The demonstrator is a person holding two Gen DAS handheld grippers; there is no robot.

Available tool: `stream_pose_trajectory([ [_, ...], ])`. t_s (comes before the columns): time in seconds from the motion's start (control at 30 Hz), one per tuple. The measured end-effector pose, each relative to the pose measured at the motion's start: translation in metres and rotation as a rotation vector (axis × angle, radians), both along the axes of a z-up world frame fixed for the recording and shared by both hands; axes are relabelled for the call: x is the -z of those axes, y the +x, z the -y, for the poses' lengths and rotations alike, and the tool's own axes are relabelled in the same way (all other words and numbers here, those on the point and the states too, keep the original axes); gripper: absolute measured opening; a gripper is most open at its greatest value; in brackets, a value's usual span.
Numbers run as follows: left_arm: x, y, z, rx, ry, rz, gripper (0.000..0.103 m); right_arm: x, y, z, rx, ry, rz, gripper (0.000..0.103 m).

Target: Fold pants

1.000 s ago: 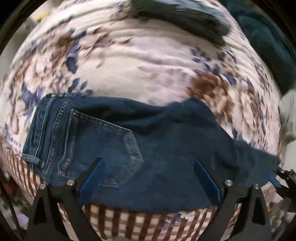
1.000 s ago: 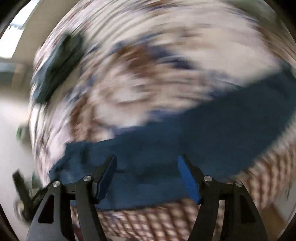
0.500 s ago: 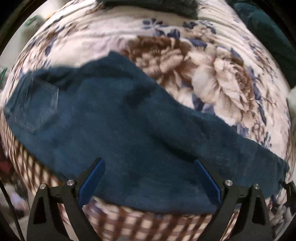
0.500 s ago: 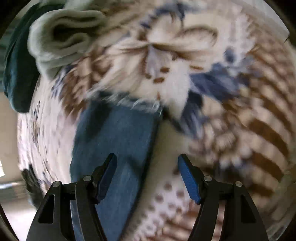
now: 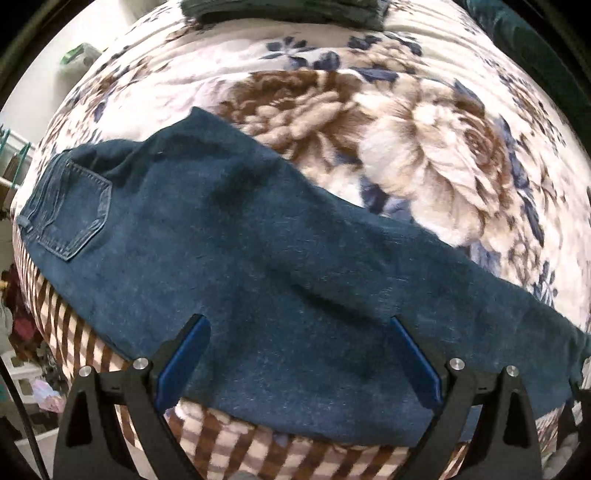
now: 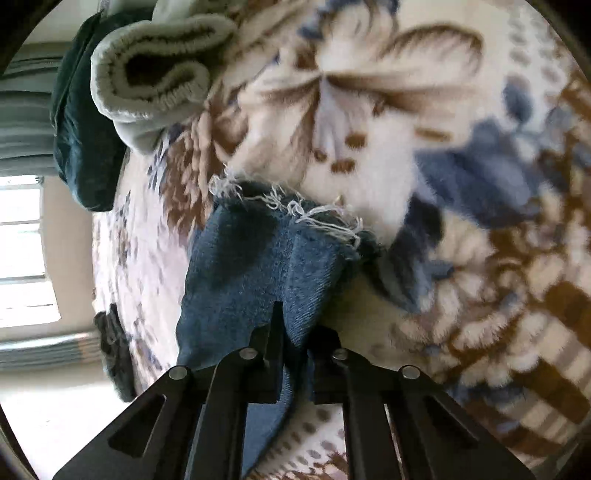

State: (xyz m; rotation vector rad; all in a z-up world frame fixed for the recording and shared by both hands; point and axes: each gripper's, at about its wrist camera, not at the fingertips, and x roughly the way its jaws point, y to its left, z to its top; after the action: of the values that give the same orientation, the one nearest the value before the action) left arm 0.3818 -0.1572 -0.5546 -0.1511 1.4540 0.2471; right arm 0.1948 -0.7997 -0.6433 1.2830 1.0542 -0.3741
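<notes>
right gripper (image 6: 291,332) closing on the frayed hem (image 6: 295,210) of the jeans (image 5: 258,240), left gripper (image 5: 299,354) open; thin pinch near bed (image 5: 424,147) edge, hem could be lost when lifted.

Bed with floral blanket (image 5: 424,155), cream ground, brown and blue flowers, brown checked border at near edge. Jeans (image 5: 258,258) lie spread flat on it, waist and back pocket toward left in left wrist view, leg running right; frayed hem (image 6: 295,210) rests on blanket in right wrist view. Also on bed: dark folded garment (image 5: 280,13) at far edge, dark green fabric (image 6: 81,129) with pale grey-green cloth (image 6: 155,74) beside it.
</notes>
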Motion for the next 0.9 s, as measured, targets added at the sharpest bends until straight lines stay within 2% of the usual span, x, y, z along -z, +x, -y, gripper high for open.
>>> stream_pose_trajectory([
  [0.03,0.002,-0.001,0.002,0.008,-0.008,0.000,0.098,0.004,-0.001,0.006,0.004,0.047,0.015,0.018],
  [0.07,0.007,0.001,0.007,0.019,-0.012,-0.005,0.098,0.011,-0.002,0.008,0.007,0.083,0.036,0.030],
  [0.17,0.027,0.001,0.013,0.027,-0.048,-0.025,0.098,0.015,-0.010,0.005,-0.030,0.154,0.103,0.057],
  [0.3,0.044,0.003,0.009,-0.005,-0.102,-0.037,0.103,0.027,0.007,-0.015,-0.145,0.165,0.117,0.058],
  [0.4,0.053,0.008,0.009,0.003,-0.114,-0.057,0.103,0.031,0.017,-0.019,-0.091,0.177,0.182,0.061],
  [0.47,0.059,0.011,0.008,0.001,-0.119,-0.073,0.103,0.031,0.022,-0.021,-0.034,0.218,0.288,0.061],
  [0.5,0.060,0.013,0.006,-0.002,-0.121,-0.073,0.103,0.032,0.028,-0.022,-0.030,0.213,0.304,0.061],
  [0.53,0.062,0.015,0.005,-0.002,-0.126,-0.084,0.103,0.033,0.033,-0.022,-0.037,0.206,0.300,0.059],
  [0.6,0.062,0.020,0.005,-0.010,-0.135,-0.121,0.103,0.040,0.042,-0.027,-0.041,0.172,0.254,0.031],
  [0.63,0.059,0.023,0.004,-0.017,-0.143,-0.128,0.103,0.043,0.041,-0.026,-0.026,0.160,0.226,0.012],
  [0.7,0.047,0.026,0.004,-0.021,-0.147,-0.096,0.103,0.045,0.033,-0.021,0.056,0.177,0.225,0.008],
  [0.77,0.035,0.024,0.000,-0.005,-0.128,-0.069,0.103,0.034,0.025,-0.016,0.096,0.116,0.217,0.005],
  [0.9,0.013,0.015,-0.010,-0.004,-0.115,-0.040,0.103,-0.005,0.034,-0.032,0.024,-0.012,0.190,0.005],
])
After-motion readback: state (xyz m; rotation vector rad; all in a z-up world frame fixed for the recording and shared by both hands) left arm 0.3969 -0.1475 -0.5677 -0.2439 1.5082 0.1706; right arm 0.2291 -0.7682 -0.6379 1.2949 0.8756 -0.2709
